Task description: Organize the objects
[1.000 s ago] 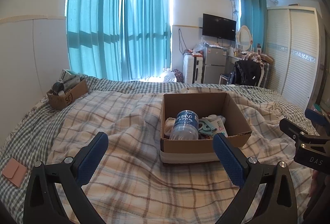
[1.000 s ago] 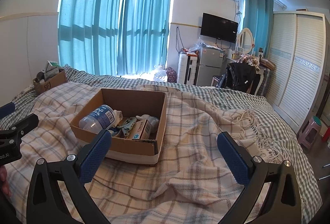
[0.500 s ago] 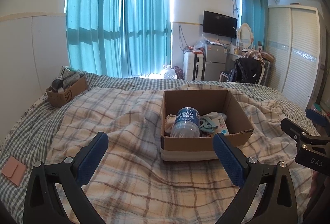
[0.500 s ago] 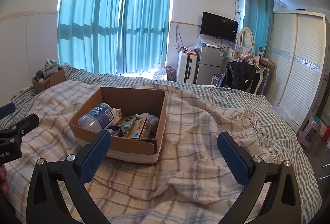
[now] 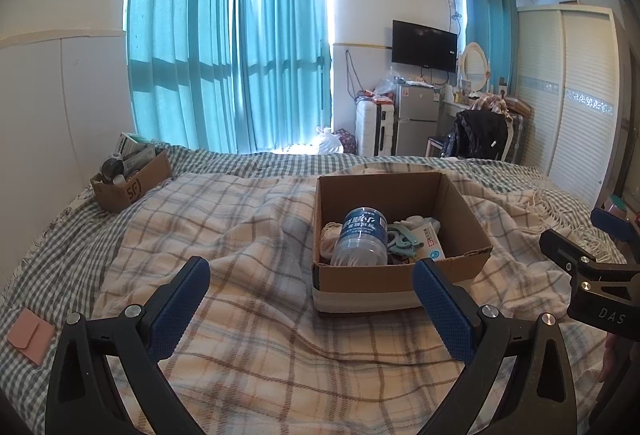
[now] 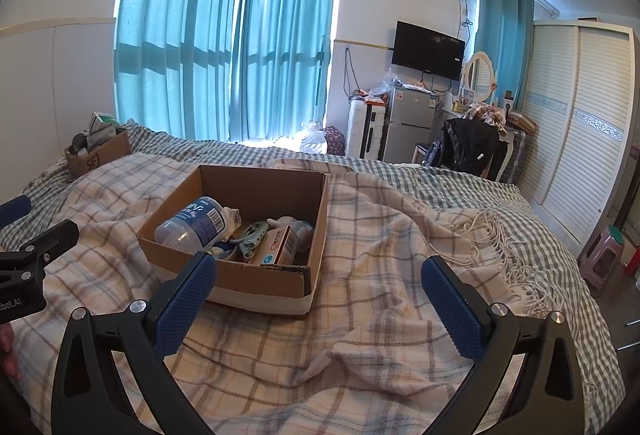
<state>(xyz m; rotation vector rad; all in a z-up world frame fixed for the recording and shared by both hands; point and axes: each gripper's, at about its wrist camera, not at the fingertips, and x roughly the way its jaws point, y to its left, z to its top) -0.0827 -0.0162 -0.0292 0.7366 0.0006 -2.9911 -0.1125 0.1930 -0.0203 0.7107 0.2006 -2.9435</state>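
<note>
An open cardboard box [image 5: 400, 277] [image 6: 256, 277] sits on a plaid blanket on the bed. It holds a plastic water bottle [image 5: 362, 237] [image 6: 192, 227], a pale green clip [image 5: 402, 239] [image 6: 250, 235], a small carton [image 5: 430, 247] [image 6: 276, 249] and other small items. My left gripper [image 5: 312, 305] is open and empty, above the blanket in front of the box. My right gripper [image 6: 320, 299] is open and empty, in front of the box and to its right.
A second small cardboard box [image 5: 130, 183] [image 6: 98, 157] with clutter stands at the bed's far left. A pink pouch [image 5: 30, 335] lies at the near left edge. A fringed blanket edge [image 6: 504, 247] lies on the right. A wardrobe, fridge and chair stand beyond the bed.
Both grippers have risen or tilted slightly, so the box sits a little lower in view. Nothing was grasped or moved.
</note>
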